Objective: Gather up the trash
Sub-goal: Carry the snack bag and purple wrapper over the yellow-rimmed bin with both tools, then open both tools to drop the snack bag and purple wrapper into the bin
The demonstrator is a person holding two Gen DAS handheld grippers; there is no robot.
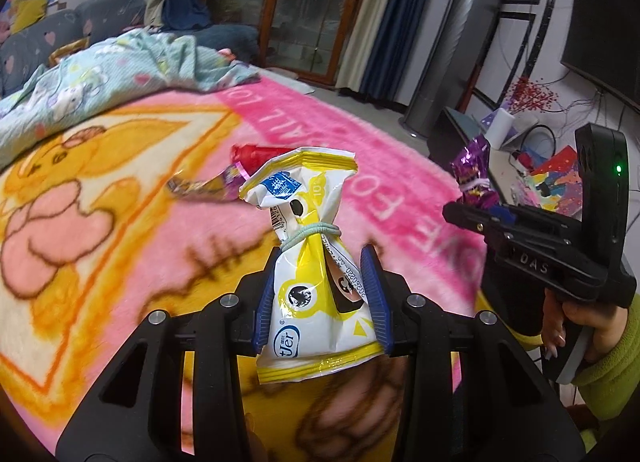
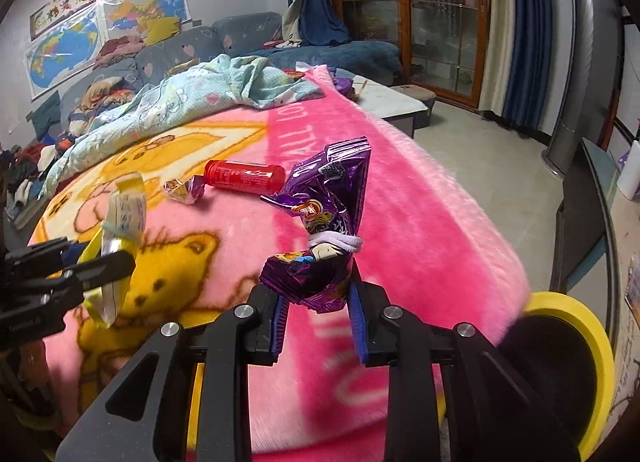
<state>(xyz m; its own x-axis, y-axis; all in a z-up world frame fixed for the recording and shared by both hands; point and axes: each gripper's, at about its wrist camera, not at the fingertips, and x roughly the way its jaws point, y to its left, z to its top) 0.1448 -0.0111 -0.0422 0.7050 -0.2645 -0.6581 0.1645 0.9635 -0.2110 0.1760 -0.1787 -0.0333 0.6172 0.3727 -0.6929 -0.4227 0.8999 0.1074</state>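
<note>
Two grippers above a pink blanket [image 2: 420, 221], left gripper [image 1: 322, 294] clutching a yellow snack bag [image 1: 316, 282], right gripper [image 2: 320, 310] clamping a purple wrapper [image 2: 328, 221]

A pink and yellow plush blanket [image 2: 400, 197] with a cartoon bear covers the surface. A light blue patterned quilt [image 2: 192, 97] lies crumpled at its far end, near a dark grey sofa [image 2: 240, 27]. 2 maps [image 2: 64, 49] hang on the wall. Blue curtains [image 2: 524, 21] flank a wood-framed glass door [image 2: 440, 13].
</note>
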